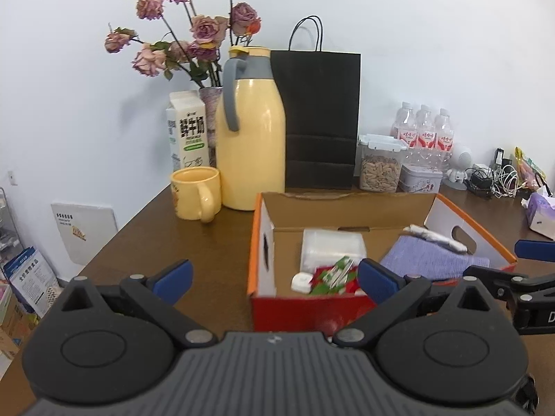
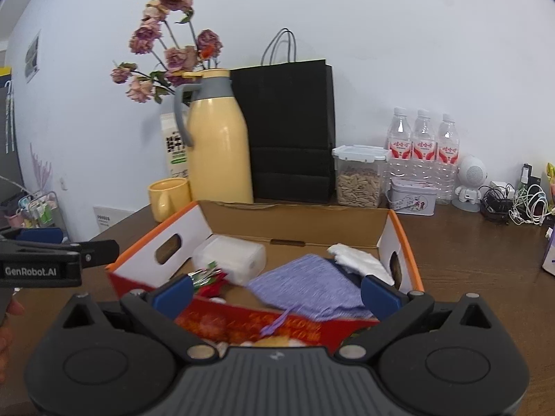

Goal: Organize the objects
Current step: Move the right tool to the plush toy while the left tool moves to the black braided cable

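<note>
Squarely ahead on the brown table (image 1: 145,242): open cardboard box (image 2: 298,218) with orange-edged white side walls and a red front. Inside, toward the left, a translucent plastic container (image 2: 230,254); in front of it a red-and-green packet (image 1: 334,275) and a small white round item (image 1: 301,281). Toward the right, a folded lavender cloth (image 2: 312,287) lying flat, with a crumpled white wrap (image 2: 359,260) at its far right corner. Left gripper (image 1: 275,274) spread wide, blue pads (image 1: 175,279) apart, nothing between them, poised just short of the box's left front corner. Right gripper (image 2: 275,293) likewise wide open and empty, set before the box's front wall, cloth visible beyond the gap. Behind the box, against the white wall: yellow mug (image 1: 196,192), yellow thermos jug (image 1: 251,131) with grey handle, milk carton (image 1: 187,131), dried roses (image 1: 194,31), black paper bag (image 1: 321,118), clear canister of seeds (image 2: 359,176), small tin (image 2: 412,199), three water bottles (image 2: 423,138). Farther right, tangled cables (image 2: 513,202).
</note>
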`<control>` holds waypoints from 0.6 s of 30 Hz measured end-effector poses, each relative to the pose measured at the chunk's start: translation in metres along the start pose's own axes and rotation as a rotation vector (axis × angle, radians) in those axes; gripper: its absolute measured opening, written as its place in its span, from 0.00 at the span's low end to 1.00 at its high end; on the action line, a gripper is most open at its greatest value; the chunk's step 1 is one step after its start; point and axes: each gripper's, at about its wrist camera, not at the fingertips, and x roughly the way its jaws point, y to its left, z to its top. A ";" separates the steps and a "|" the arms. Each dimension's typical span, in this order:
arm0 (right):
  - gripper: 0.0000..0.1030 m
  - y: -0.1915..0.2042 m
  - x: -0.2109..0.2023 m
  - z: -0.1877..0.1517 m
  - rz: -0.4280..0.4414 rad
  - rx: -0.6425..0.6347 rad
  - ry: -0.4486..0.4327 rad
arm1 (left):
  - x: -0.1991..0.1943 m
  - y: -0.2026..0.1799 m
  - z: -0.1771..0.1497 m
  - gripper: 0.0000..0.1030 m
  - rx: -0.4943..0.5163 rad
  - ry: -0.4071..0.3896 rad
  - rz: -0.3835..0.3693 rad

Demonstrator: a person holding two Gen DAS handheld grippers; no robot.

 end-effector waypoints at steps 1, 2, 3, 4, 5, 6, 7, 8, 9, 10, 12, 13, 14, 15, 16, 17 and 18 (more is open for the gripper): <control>1.00 0.003 -0.003 -0.002 0.004 -0.005 0.000 | -0.004 0.002 -0.002 1.00 0.000 0.002 0.007; 1.00 0.006 -0.007 -0.003 0.009 -0.011 0.001 | -0.008 0.005 -0.005 1.00 -0.001 0.003 0.018; 1.00 0.009 -0.011 -0.005 0.015 -0.017 0.001 | -0.011 0.008 -0.007 1.00 -0.004 0.004 0.026; 1.00 0.013 -0.014 -0.007 0.020 -0.024 0.002 | -0.014 0.011 -0.009 1.00 -0.007 0.007 0.030; 1.00 0.016 -0.017 -0.009 0.024 -0.031 0.003 | -0.017 0.014 -0.011 1.00 -0.009 0.013 0.031; 1.00 0.020 -0.020 -0.011 0.028 -0.039 0.006 | -0.020 0.017 -0.013 1.00 -0.011 0.018 0.033; 1.00 0.022 -0.022 -0.012 0.032 -0.045 0.009 | -0.022 0.020 -0.016 1.00 -0.011 0.022 0.035; 1.00 0.026 -0.025 -0.014 0.040 -0.052 0.013 | -0.025 0.022 -0.018 1.00 -0.010 0.026 0.038; 1.00 0.028 -0.026 -0.016 0.047 -0.056 0.016 | -0.027 0.025 -0.021 1.00 -0.008 0.031 0.042; 1.00 0.031 -0.028 -0.018 0.055 -0.060 0.020 | -0.029 0.026 -0.024 1.00 -0.005 0.036 0.047; 1.00 0.036 -0.031 -0.024 0.075 -0.064 0.030 | -0.033 0.031 -0.030 1.00 -0.002 0.051 0.046; 1.00 0.038 -0.032 -0.026 0.086 -0.064 0.036 | -0.035 0.033 -0.033 1.00 -0.002 0.059 0.046; 1.00 0.042 -0.032 -0.030 0.099 -0.066 0.045 | -0.036 0.035 -0.036 1.00 -0.002 0.066 0.044; 0.96 0.044 -0.033 -0.033 0.113 -0.069 0.052 | -0.037 0.036 -0.040 1.00 -0.002 0.075 0.042; 0.89 0.048 -0.034 -0.036 0.135 -0.073 0.063 | -0.038 0.037 -0.043 1.00 -0.005 0.083 0.040; 0.84 0.051 -0.034 -0.038 0.154 -0.075 0.073 | -0.038 0.038 -0.045 1.00 -0.005 0.091 0.036; 0.73 0.054 -0.035 -0.041 0.173 -0.078 0.085 | -0.039 0.038 -0.048 1.00 -0.002 0.098 0.027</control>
